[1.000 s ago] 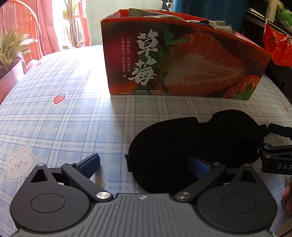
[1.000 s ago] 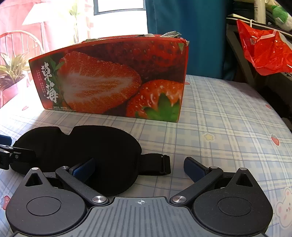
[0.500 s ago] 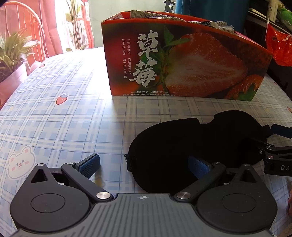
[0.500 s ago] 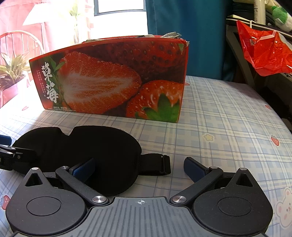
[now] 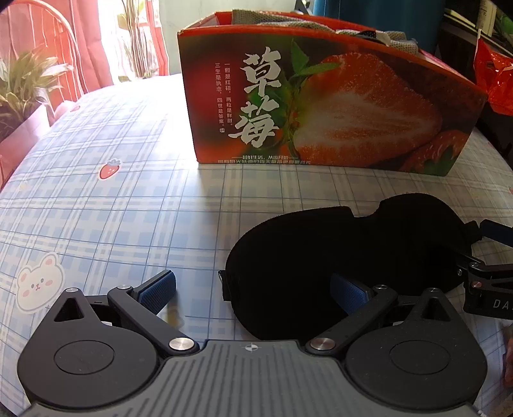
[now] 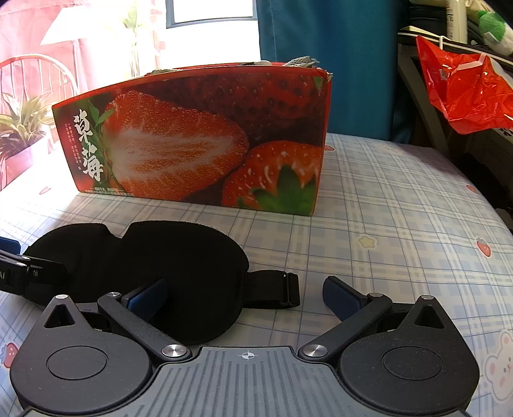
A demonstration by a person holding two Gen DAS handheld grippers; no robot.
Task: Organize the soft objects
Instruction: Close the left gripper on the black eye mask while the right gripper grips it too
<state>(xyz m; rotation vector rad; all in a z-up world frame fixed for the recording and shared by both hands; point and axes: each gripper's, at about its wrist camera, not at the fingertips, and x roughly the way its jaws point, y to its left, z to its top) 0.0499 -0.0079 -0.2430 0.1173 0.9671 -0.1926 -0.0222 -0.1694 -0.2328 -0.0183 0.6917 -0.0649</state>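
A black padded sleep mask (image 5: 352,250) (image 6: 144,253) lies flat on the plaid tablecloth (image 5: 112,208), its strap (image 6: 272,288) sticking out to the right. My left gripper (image 5: 253,290) is open and straddles the mask's left end, one pad over the mask and one over bare cloth. At the opposite end my right gripper (image 6: 243,296) is open too, spanning the mask's right end and the strap. Behind stands the strawberry-printed box (image 5: 320,106) (image 6: 198,141) with grey fabric (image 5: 256,19) poking out of its top. Each gripper shows at the edge of the other's view.
A potted plant (image 5: 25,86) and a red chair (image 6: 41,70) stand beyond the table's left side. A red plastic bag (image 6: 465,86) hangs at the right, and a blue curtain (image 6: 320,32) is behind the box. A fingertip (image 5: 508,353) shows at the right edge.
Almost nothing: the left wrist view wobbles slightly, and both grippers stay open at the ends of the mask, which has not moved.
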